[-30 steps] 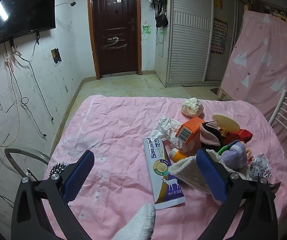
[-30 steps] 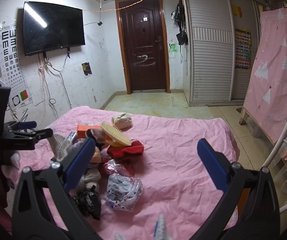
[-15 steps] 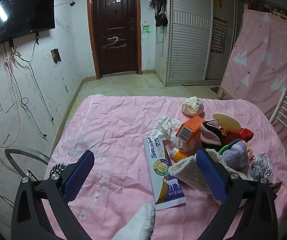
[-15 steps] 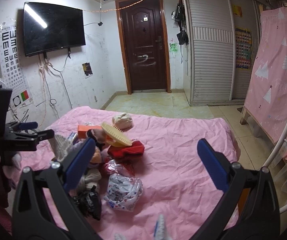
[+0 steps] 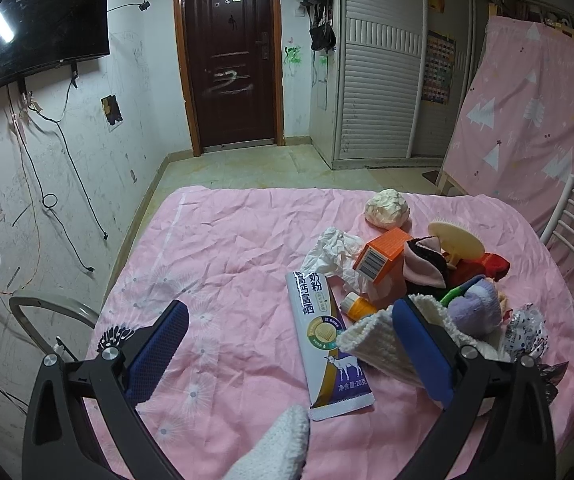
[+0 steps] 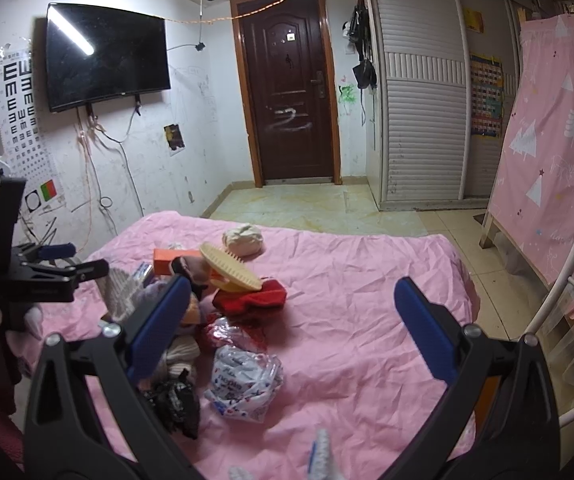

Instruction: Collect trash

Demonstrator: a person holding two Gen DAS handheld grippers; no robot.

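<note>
Left wrist view: the left gripper (image 5: 287,336) hangs wide open above the bed (image 5: 223,248); drop squarely over the flat milk-powder sachet (image 5: 327,336). Right wrist view: the right gripper (image 6: 287,320) gapes empty; the crumpled wrapper (image 6: 247,380), probably plastic, lies just below

Home bedroom: pink-sheeted bed (image 6: 367,280), wardrobe (image 6: 419,92), wall TV (image 6: 103,64) (eye chart beside).

Milk powder sachet (image 5: 329,338): "奶粉" at the top, "净含量:20克" near the bottom.
Orange box (image 5: 381,258): barcode label, digits unreadable.
Eye chart (image 6: 17,100): rows of "E" optotypes.
Door (image 6: 289,92): white scrawl like "2".
</note>
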